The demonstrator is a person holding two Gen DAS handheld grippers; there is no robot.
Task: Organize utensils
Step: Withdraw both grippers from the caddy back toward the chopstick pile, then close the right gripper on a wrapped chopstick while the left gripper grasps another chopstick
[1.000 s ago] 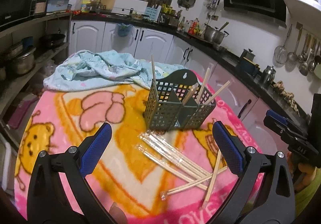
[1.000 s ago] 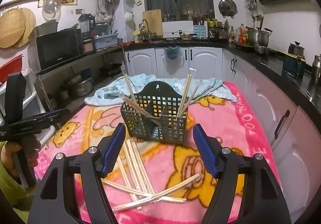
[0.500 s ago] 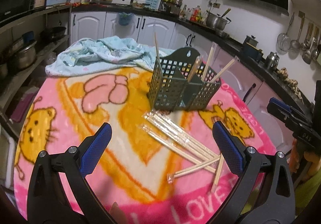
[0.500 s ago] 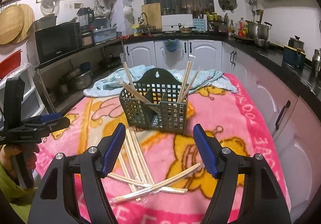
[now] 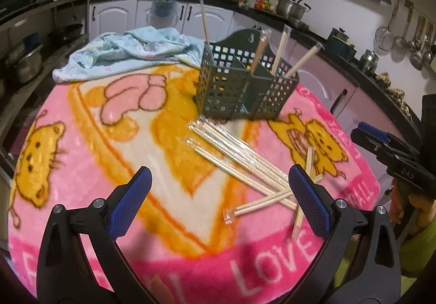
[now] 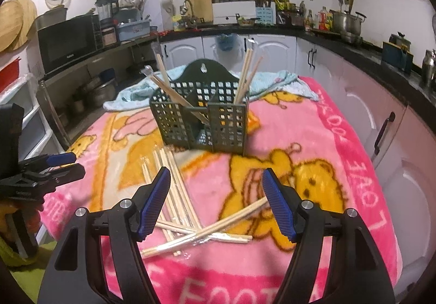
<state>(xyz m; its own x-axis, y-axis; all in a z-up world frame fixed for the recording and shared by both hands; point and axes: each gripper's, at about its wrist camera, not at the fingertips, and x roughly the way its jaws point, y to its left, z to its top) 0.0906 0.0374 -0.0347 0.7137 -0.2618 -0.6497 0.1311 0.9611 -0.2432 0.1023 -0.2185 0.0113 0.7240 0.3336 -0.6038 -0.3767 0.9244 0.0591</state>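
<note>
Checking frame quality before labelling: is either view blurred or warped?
Left wrist view: chopsticks on the blanket and green caddy look softly motion-blurred; fisheye bends the counter. Right wrist view: caddy slightly soft, cabinets curve, corners vignette dark.

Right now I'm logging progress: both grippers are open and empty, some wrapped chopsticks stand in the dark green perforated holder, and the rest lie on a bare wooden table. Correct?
Not quite: the loose wrapped chopsticks lie on a pink cartoon-bear blanket, as the right wrist view shows. Otherwise yes: the left gripper and right gripper are open and empty, and chopsticks stand in the dark green perforated holder.
</note>
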